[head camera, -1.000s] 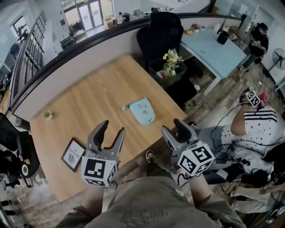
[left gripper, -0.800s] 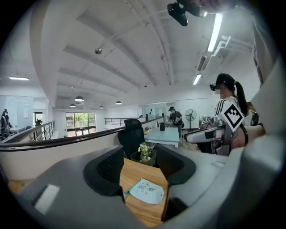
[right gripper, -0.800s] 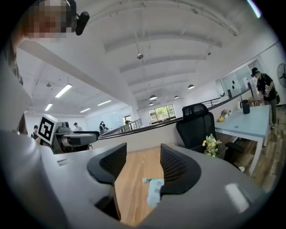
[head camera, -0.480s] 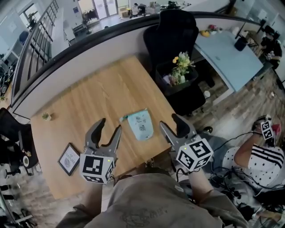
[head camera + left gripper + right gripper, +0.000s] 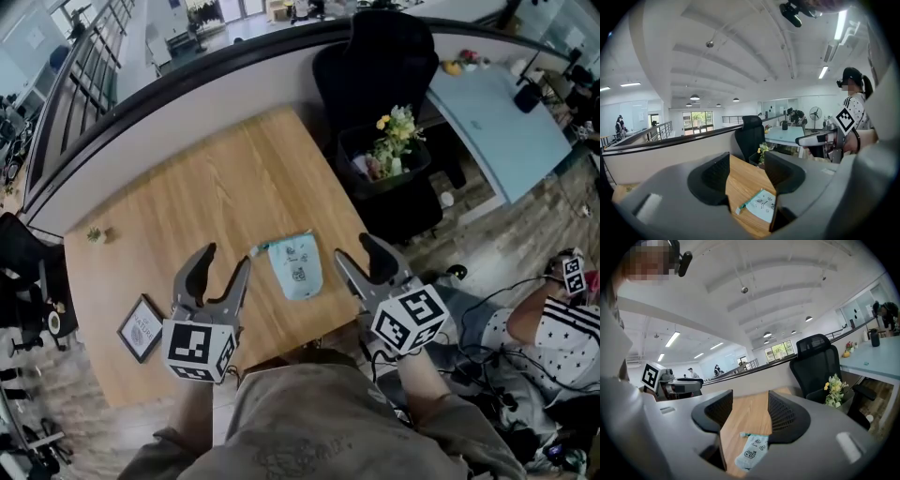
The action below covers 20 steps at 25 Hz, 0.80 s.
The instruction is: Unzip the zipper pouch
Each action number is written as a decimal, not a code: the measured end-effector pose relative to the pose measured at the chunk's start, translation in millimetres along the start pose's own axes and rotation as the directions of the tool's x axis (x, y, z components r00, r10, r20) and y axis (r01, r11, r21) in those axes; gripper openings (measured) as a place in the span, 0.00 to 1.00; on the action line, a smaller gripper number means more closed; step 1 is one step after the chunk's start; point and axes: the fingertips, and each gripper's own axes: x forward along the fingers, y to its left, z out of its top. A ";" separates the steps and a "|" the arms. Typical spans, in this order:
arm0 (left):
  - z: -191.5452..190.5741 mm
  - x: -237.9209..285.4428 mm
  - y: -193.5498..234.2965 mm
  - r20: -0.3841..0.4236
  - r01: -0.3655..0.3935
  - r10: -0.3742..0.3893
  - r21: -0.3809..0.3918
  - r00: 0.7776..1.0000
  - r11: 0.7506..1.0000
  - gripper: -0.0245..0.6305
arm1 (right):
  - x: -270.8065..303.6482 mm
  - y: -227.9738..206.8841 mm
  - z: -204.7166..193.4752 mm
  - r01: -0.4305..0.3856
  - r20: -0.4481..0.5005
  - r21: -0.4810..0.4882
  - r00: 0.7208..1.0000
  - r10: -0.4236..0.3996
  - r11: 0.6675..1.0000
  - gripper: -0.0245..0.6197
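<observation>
A light blue zipper pouch (image 5: 297,265) with small dark print lies flat on the wooden table (image 5: 206,206), near its front edge, with a teal pull tab at its left end. It also shows in the left gripper view, pouch (image 5: 761,206), and in the right gripper view, pouch (image 5: 751,452). My left gripper (image 5: 222,266) hovers open to the left of the pouch, nothing between its jaws. My right gripper (image 5: 361,253) hovers open to the right of it, also empty. Neither touches the pouch.
A small framed picture (image 5: 142,327) lies at the table's front left and a tiny potted plant (image 5: 95,234) at its left edge. A black office chair (image 5: 380,70) and a bin with flowers (image 5: 389,155) stand beyond the table's right corner. A person sits on the floor at right (image 5: 562,319).
The head view has swung so the table and pouch sit more central. Both grippers stay open and have closed in slightly on either side of the pouch.
</observation>
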 end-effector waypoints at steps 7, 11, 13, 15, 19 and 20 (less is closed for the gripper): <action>-4.3 -2.5 10.7 -0.007 0.006 -0.006 -0.020 1.000 1.000 0.38 | 14.8 8.0 -14.1 -0.009 -0.031 0.016 0.999 0.009 1.000 0.38; -8.2 3.2 15.2 -0.019 0.029 -0.029 -0.007 0.999 1.000 0.38 | 21.5 5.3 -22.1 0.011 -0.049 0.046 0.999 -0.009 0.999 0.38; -10.8 7.0 17.1 -0.024 0.044 -0.044 -0.004 0.999 0.999 0.38 | 24.8 0.1 -22.0 0.033 -0.044 0.061 0.999 -0.030 0.998 0.38; -14.3 11.3 21.2 -0.030 0.056 -0.056 -0.006 0.998 0.998 0.38 | 33.0 -5.4 -22.7 0.049 -0.049 0.071 0.998 -0.045 0.996 0.38; -24.0 22.2 30.0 -0.050 0.075 -0.076 -0.013 0.996 0.997 0.38 | 58.2 -17.0 -33.1 0.059 -0.086 0.086 0.995 -0.052 0.995 0.38; -27.0 27.9 31.3 -0.056 0.078 -0.079 -0.016 0.995 0.997 0.38 | 64.7 -24.3 -37.0 0.066 -0.097 0.092 0.994 -0.057 0.994 0.38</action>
